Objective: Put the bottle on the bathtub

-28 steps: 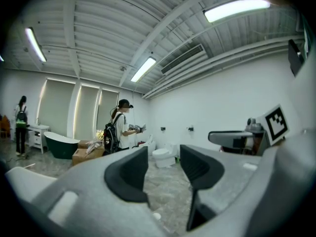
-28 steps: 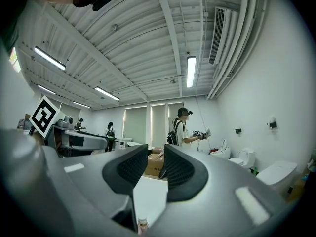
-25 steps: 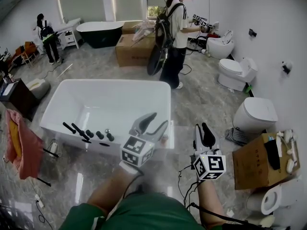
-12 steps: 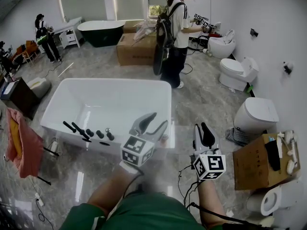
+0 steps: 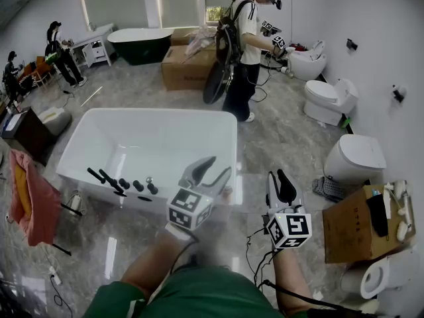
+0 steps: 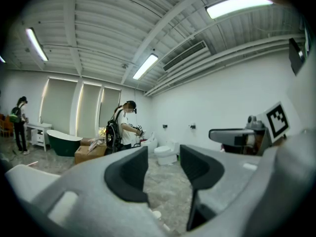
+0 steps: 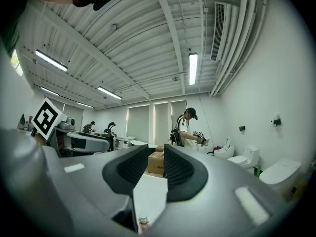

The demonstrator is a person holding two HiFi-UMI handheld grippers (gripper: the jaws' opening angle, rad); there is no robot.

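Note:
The white bathtub (image 5: 159,114) fills the middle of the head view. A small brownish bottle (image 5: 227,192) stands upright on its near right corner, free of both grippers. My left gripper (image 5: 218,165) hovers just left of the bottle, jaws open and empty; in the left gripper view (image 6: 164,164) only floor shows between them. To the right of the bottle, my right gripper (image 5: 278,176) is open by a narrow gap and holds nothing. In the right gripper view (image 7: 159,164) the bottle's cap (image 7: 143,224) shows low between the jaws, against the tub (image 7: 148,191).
Black tap fittings (image 5: 122,184) line the tub's near rim. A person with a backpack (image 5: 238,45) stands beyond the tub. Toilets (image 5: 351,158) and an open cardboard box (image 5: 361,220) are on the right, and a red cloth (image 5: 26,197) on the left. Cables lie on the floor.
Both grippers and the bottle have stayed put. The person with the backpack has shifted slightly to the right, and the people at the far left have moved a little.

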